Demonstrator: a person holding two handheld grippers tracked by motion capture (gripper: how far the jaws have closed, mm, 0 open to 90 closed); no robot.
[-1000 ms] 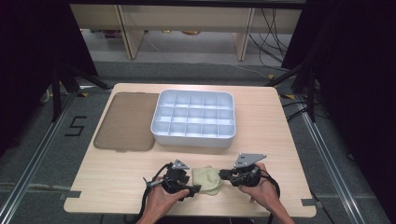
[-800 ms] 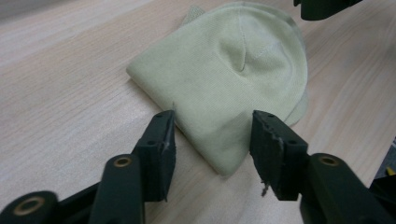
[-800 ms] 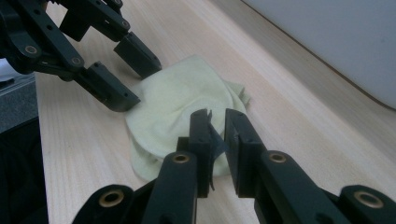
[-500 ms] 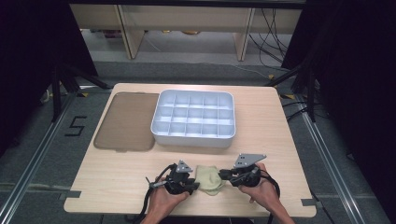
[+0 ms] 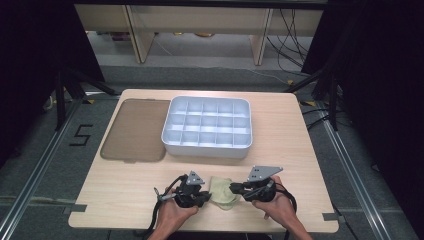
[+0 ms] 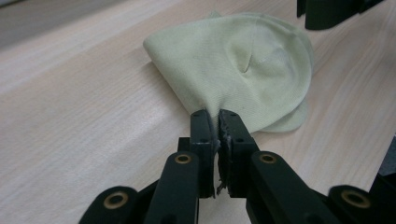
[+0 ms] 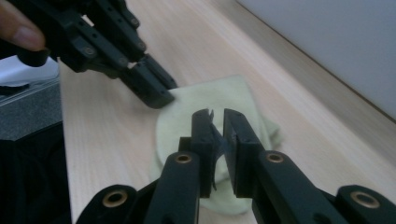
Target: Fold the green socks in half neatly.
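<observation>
Cloth (image 5: 223, 191) | between grippers | left gripper (image 6: 214, 116) pinches its edge | right gripper (image 7: 215, 116) clamps opposite edge

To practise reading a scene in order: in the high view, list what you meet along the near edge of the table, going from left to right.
left gripper → pale yellow-green cloth → right gripper

You have a pale yellow-green cloth (image 5: 223, 191) with a fine knit weave on a light wood-grain tabletop (image 5: 300, 130). Your left gripper (image 6: 214, 114) and right gripper (image 7: 218, 114) are black, with brass-coloured pivot pins and black fingers (image 6: 201, 133). The compartment tray (image 5: 207, 126) is white; the flat lid (image 5: 135, 130) beside it is translucent smoky brown
</observation>
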